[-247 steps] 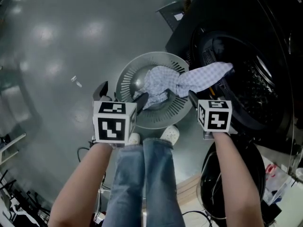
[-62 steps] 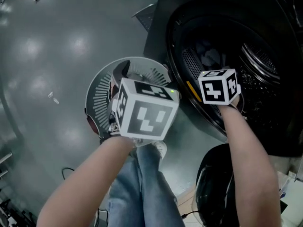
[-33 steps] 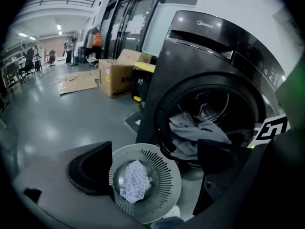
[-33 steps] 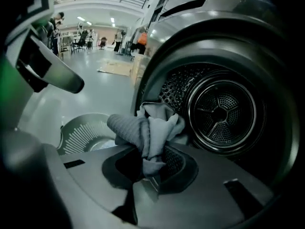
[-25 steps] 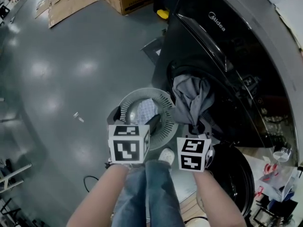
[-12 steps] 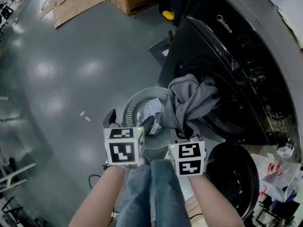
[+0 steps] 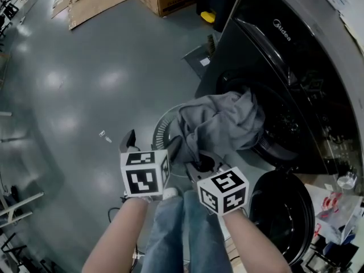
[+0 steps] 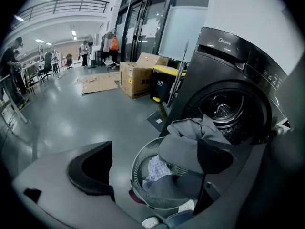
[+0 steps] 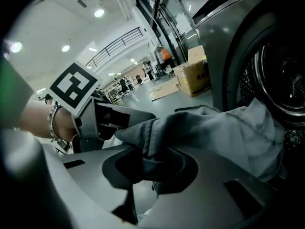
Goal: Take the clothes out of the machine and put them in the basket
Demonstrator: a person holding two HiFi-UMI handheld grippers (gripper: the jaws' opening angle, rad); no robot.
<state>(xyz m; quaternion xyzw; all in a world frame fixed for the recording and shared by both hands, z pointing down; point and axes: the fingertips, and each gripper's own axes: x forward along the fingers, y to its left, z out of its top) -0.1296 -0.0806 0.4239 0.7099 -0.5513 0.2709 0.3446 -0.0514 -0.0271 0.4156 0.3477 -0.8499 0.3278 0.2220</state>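
Grey garment (image 7: 219,127) hung bunched in the right claw (image 7: 198,166), whose jaws were clamped on it, the cloth spreading ahead over the basket (image 7: 161,125), which sat below the left claw (image 7: 151,145), gaping and empty

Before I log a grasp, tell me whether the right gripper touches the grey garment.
Touching. The right gripper view shows the right gripper pinching a fold of the grey garment.

The grey garment (image 7: 222,127) is soft, matt, creased cloth. At 2 o'clock, the machine (image 7: 273,61) has a glossy black front. The slatted basket (image 8: 139,168) looks like plastic. The floor (image 7: 85,84) is smooth and faintly shiny.
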